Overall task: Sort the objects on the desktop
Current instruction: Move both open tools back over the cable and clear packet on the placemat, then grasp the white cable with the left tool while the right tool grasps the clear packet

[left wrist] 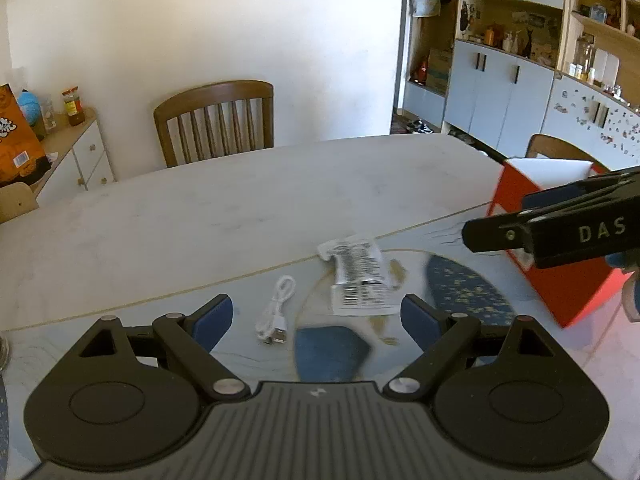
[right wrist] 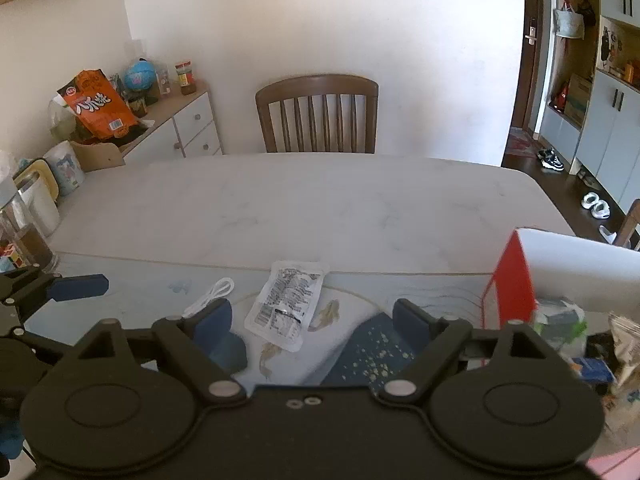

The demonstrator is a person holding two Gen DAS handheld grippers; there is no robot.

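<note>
Left gripper (left wrist: 316, 316): jaws wide apart, blue pads clear of everything, nothing between them but the printed mat (left wrist: 472, 292) below. Right gripper (right wrist: 312, 320): likewise spread wide, holding nothing; seen from the left wrist view its black body crosses the right edge and bears the white letters "DAS", the rest cut off by the frame.

Task items on the tabletop (left wrist: 240, 200): a white coiled USB cable (left wrist: 274, 312) lies on the mat, just ahead of the left gripper's left pad. Beside it, to the right, lies a flat clear sachet (right wrist: 286, 306) with dense black print and a barcode on a white label; the print is too small to read. The two items are near one another but apart.

A red box with a white interior (right wrist: 516, 280) stands at the right of the mat, near the sachet. Packets lie by it in the right wrist view; their labels are illegible.

Background: a wooden chair (right wrist: 318, 114) stands at the far side of the tabletop. On the sideboard (right wrist: 192, 120) to the left stands an orange bag (right wrist: 100, 106) with large white Chinese characters and a barcode; the characters cannot be read with certainty
</note>
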